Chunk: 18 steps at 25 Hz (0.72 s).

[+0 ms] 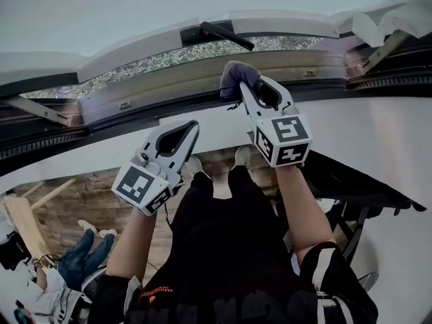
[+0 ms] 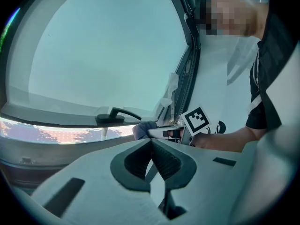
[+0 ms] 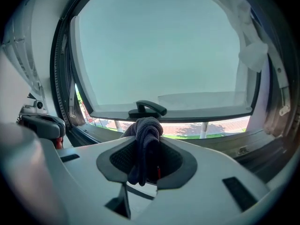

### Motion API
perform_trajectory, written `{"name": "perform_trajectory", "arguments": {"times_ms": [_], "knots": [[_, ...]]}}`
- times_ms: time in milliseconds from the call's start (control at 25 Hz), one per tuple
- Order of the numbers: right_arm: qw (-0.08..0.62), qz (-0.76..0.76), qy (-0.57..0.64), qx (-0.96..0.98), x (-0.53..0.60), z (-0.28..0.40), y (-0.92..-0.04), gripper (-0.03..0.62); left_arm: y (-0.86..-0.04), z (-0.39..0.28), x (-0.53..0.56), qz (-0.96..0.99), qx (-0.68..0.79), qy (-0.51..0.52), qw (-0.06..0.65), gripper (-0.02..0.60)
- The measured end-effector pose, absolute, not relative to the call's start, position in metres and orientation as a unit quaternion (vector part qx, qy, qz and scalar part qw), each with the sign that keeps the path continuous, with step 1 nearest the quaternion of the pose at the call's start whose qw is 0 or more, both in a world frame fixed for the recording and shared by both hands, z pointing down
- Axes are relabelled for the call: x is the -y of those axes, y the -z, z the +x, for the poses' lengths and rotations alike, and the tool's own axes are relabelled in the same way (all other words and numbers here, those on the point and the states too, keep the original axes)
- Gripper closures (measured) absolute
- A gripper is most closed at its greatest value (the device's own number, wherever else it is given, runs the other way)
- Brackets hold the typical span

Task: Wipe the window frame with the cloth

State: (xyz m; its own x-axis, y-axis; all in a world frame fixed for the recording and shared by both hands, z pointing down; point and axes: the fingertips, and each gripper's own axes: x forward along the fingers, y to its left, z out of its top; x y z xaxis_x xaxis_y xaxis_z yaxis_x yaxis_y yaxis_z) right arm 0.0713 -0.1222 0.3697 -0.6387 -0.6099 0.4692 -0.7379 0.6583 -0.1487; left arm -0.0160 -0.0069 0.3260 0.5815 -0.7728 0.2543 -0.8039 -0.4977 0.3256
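One cloth (image 1: 237,77) sits pinched in the right hand-held gripper (image 1: 247,86), by the window frame (image 1: 182,81); the left hand-held gripper (image 1: 192,128) is clenched, empty.

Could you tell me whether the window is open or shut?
Open: outdoors shows through a gap between the sash and frame.

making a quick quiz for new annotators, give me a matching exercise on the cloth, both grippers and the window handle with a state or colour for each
Things:
1. cloth
2. left gripper
3. right gripper
4. window handle

States:
a. black, mounted on the sash
b. jaws together, nothing held
c. dark grey-purple, bunched up
d. jaws clamped on fabric

Pairs: 1-c, 2-b, 3-d, 4-a
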Motion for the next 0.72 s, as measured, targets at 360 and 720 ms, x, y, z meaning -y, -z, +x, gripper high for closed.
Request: {"name": "perform_trajectory", "arguments": {"times_ms": [360, 720], "knots": [[0.180, 0.422, -0.174, 0.871, 0.145, 0.134, -0.370, 0.485, -0.327, 0.024, 0.024, 0.876, 0.432, -0.049, 0.208, 0.561], [0.170, 0.456, -0.176, 0.855, 0.162, 0.189, -0.368, 0.485, -0.332, 0.065, 0.037, 0.887, 0.408, -0.058, 0.210, 0.561]]}}
